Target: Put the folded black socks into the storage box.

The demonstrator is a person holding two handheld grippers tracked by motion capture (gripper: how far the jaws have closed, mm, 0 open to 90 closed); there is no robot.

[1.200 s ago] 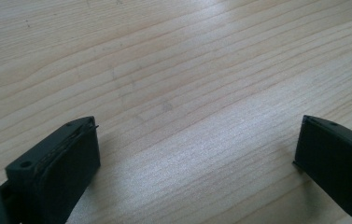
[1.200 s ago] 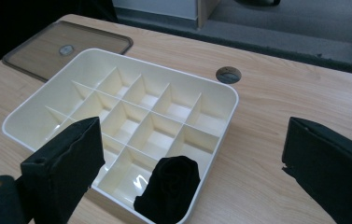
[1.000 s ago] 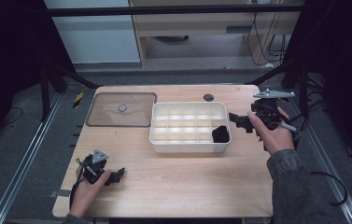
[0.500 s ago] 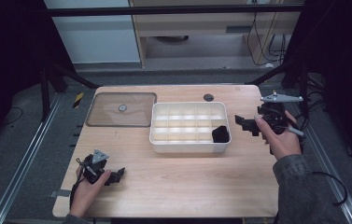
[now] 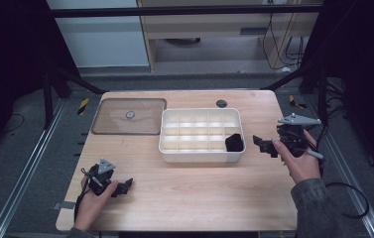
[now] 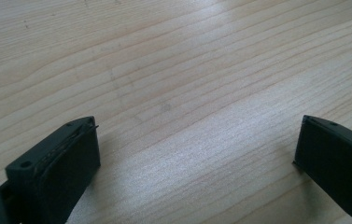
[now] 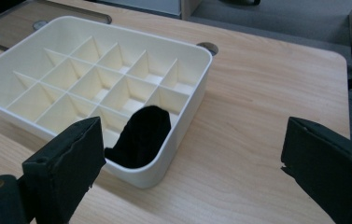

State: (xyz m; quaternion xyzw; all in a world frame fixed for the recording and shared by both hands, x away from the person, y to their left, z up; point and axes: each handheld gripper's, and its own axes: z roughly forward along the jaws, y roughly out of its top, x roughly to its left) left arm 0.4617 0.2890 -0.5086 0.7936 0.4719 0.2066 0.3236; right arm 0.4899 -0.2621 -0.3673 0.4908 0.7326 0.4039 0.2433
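Two handheld black two-jaw grippers

The right gripper bears a grey three-cornered plate and black cable; a grey sleeve trails behind it.

A crumpled black cloth item sits upright in the corner compartment of the white divided tray on the bench

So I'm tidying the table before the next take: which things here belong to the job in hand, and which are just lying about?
Part of the job:
- white divided tray
- black item in the tray's corner compartment
- right tool, open beside the tray

Lying about:
- clear lid, flat on the table left of the tray
- left tool, open over bare wood
- round dark disc behind the tray
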